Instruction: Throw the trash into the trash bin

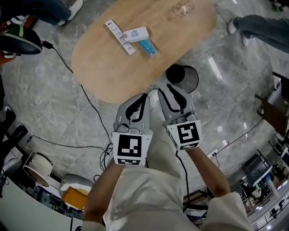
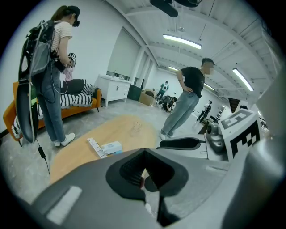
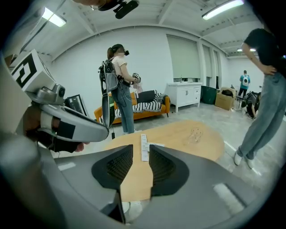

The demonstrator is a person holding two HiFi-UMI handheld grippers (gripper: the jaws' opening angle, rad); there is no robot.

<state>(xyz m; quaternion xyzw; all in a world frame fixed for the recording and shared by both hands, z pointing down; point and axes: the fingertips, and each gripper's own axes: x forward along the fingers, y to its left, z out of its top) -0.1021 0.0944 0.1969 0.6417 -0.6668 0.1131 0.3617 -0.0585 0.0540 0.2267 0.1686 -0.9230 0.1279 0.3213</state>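
Littering table [image 1: 113, 67]: white strip [image 1: 119, 36], white/blue box [image 1: 136, 34], blue wrapper [image 1: 147, 47]; L hand-held gripper [image 2: 143, 172] closed, R hand-held gripper [image 3: 141, 154] slightly apart, empty.

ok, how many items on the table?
4 visible: white strip, white box beside it, blue packet against the box, clear glass at the far end. Anything underneath is hidden.

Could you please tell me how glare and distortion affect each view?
Head view: sharp, with light streaks glaring off the glossy floor. Left gripper view: heavy fisheye bending, dark corners. Right gripper view: same fisheye, ceiling lamp blown out.
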